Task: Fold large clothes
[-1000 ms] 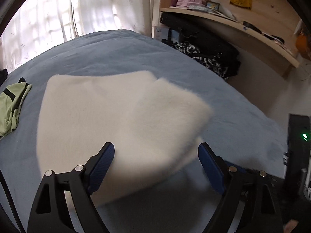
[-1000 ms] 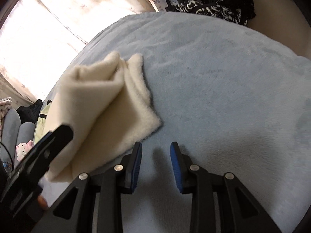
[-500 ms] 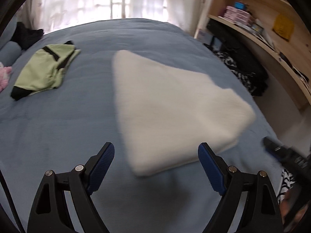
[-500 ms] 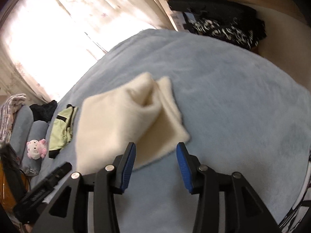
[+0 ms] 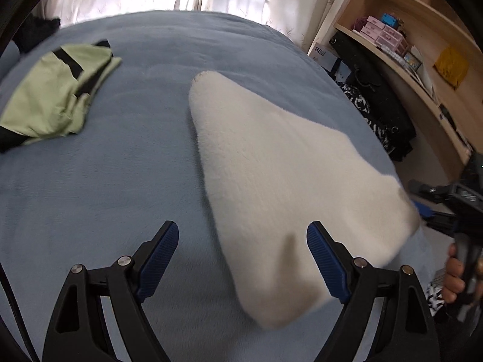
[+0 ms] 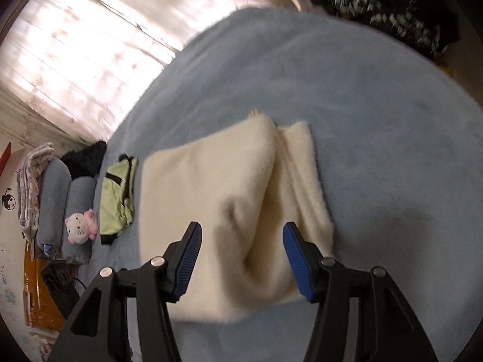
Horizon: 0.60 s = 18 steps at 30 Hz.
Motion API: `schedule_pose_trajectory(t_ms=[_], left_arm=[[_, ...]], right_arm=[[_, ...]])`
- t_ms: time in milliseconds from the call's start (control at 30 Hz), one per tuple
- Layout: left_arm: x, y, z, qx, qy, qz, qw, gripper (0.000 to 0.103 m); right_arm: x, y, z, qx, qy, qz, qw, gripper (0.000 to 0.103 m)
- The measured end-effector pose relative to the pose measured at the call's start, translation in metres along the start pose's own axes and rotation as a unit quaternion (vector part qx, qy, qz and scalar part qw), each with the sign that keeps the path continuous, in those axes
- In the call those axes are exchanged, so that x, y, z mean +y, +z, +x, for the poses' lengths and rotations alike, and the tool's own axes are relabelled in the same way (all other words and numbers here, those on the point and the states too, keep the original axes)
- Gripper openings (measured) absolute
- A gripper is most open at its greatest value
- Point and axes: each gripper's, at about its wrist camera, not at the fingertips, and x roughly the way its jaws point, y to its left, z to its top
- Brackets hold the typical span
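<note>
A folded cream fleece garment [image 5: 280, 175] lies on the blue bed cover [image 5: 99, 181]; it also shows in the right wrist view [image 6: 229, 202]. My left gripper [image 5: 241, 259] is open and empty, its jaws spread wide just above the garment's near corner. My right gripper [image 6: 241, 256] is open and empty, with the near folded edge of the garment between its spread jaws; whether the pads touch the cloth I cannot tell. The right gripper also shows at the right edge of the left wrist view [image 5: 452, 208], beside the garment's right corner.
A folded green garment [image 5: 57, 93] lies at the far left of the bed, also in the right wrist view [image 6: 117, 196]. Grey pillows and a plush toy [image 6: 80, 226] sit at the bed's head. A wooden shelf [image 5: 407, 45] and dark clothes [image 5: 383, 114] stand beyond the right edge.
The right gripper opened wider and moved in over the garment's near edge. The left gripper stayed open and shifted closer over the garment's near corner. Both views swung round.
</note>
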Motion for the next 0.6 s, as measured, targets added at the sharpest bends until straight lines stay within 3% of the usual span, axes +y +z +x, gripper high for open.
schedule_pose_trajectory(t_ms=[100,133,267,300,367,500,567,600], left_arm=[[0.012,0.007,0.017,0.012,-0.017,-0.012,0.9997,0.079],[0.017,0.008,0.025,0.020,-0.018,-0.020,0.9995,0.075],[0.028,0.011,0.040,0.020,-0.050,-0.044,0.9976,0.075],[0.029,0.012,0.043,0.017,-0.054,-0.046,0.9974,0.075],[0.028,0.011,0.047,0.015,-0.054,-0.047,0.9973,0.075],[0.025,0.014,0.054,0.019,-0.054,-0.052,0.9970,0.072],[0.018,0.017,0.051,0.024,-0.059,-0.042,0.9971,0.057],[0.014,0.018,0.048,0.026,-0.058,-0.035,0.9974,0.054]], right_arm=[[-0.009,0.015,0.034,0.055,0.025,0.010,0.998,0.056],[-0.013,0.017,0.041,0.065,0.032,0.017,0.997,0.056],[-0.016,0.023,0.072,0.090,0.045,0.013,0.995,0.056],[-0.014,0.023,0.078,0.088,0.040,0.004,0.995,0.055],[-0.008,0.023,0.088,0.081,0.028,-0.017,0.996,0.030],[0.000,0.018,0.083,0.054,-0.002,-0.062,0.997,0.022],[0.006,0.012,0.062,0.020,0.000,-0.091,0.996,0.020],[0.006,0.010,0.051,0.006,0.004,-0.098,0.995,0.019]])
